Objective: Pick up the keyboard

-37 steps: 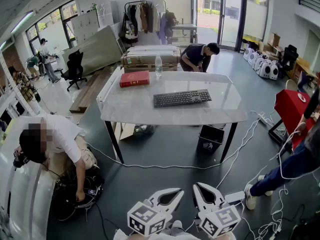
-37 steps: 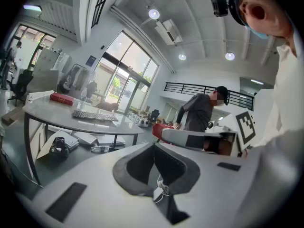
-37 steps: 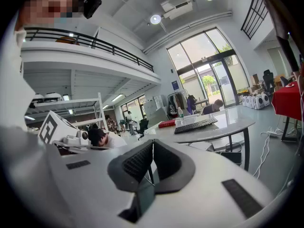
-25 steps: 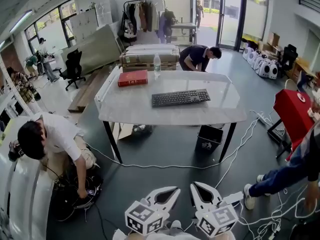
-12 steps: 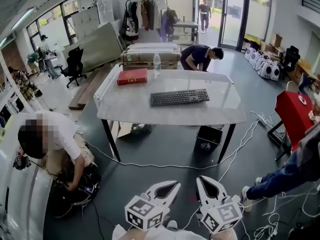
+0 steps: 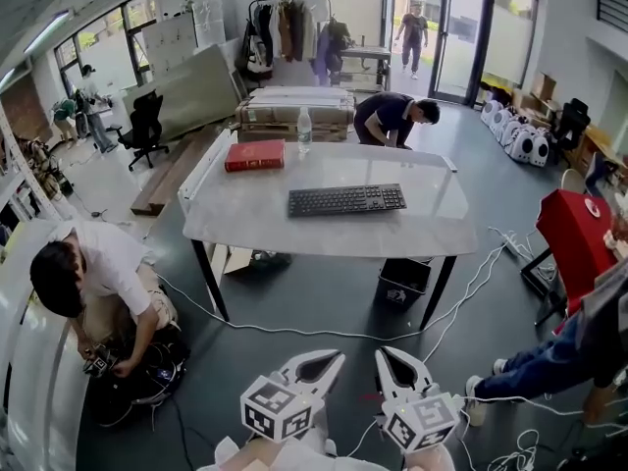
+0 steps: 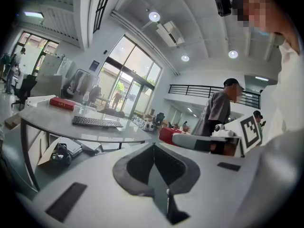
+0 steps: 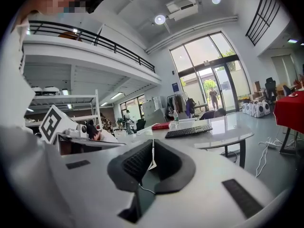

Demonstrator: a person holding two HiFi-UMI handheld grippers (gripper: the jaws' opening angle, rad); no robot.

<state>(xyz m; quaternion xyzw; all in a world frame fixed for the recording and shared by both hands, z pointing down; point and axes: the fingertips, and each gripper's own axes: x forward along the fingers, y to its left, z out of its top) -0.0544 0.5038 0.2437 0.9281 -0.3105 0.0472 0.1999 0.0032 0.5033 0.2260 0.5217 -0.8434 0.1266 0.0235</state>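
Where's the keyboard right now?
In the head view, the keyboard lies flat near the middle of the table, to the right of the red book and the bottle, and nearer the camera.

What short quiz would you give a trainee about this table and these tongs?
1. True or false: the keyboard lies on the table.
2. The book near the water bottle is: A red, B green, C blue.
3. Fill in: the left tongs and right tongs are both ___ (open or shut).
Key: 1 true; 2 A; 3 shut.
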